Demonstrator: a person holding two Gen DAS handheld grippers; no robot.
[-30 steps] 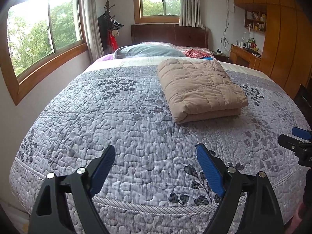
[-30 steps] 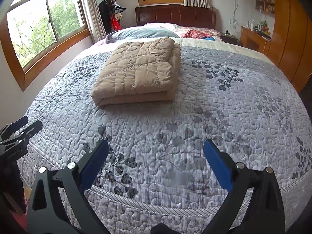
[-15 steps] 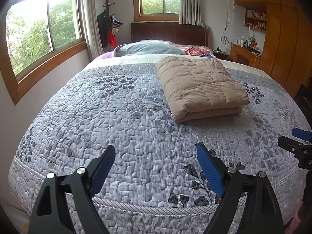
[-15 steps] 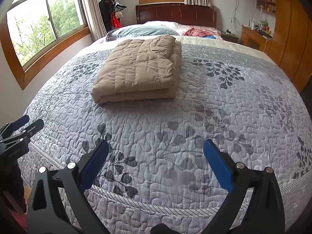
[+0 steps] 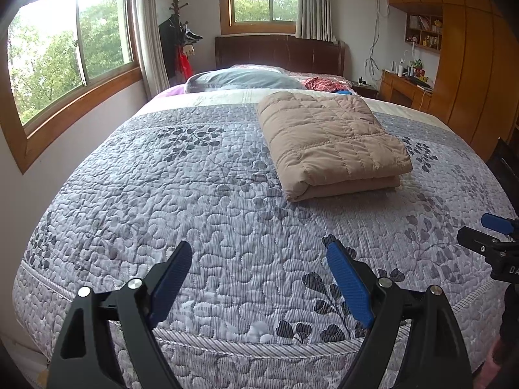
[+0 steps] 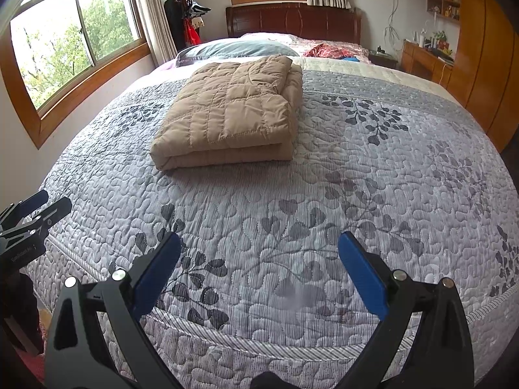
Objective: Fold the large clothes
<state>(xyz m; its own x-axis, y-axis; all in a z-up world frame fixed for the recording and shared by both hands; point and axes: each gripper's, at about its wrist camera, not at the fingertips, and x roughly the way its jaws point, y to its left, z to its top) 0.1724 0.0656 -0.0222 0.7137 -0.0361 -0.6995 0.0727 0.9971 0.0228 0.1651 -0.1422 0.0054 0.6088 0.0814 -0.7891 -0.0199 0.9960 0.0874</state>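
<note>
left gripper (image 5: 256,275): nearest the foot of the bed, jaws spread wide with nothing between the blue pads (image 5: 348,287) — only bedspread shows in the gap. It tilts down toward the quilt and hangs above it, not touching.
right gripper (image 6: 259,269): beside the left one, jaws also released and empty, angled down over the near edge of the bedspread (image 6: 324,194).
pose of the pair: both sit side by side at the foot end, well apart from the garment; each shows at the margin of the other's view.
tan padded coat (image 6: 233,113): lies mid-bed, toward the pillows (image 6: 240,47), folded into a thick rectangle — the fold looks finished, by my reading.
risk, stack: puffy layers may spring open if a pad nudges or pinches just the top layer; the upper flap near the collar end already sits a little askew.
risk, bedspread: a low reach could snag the quilted cover and drag the bundle.
risk, reach: the coat is far from both grippers, so a stretched grasp may land off-centre.
</note>
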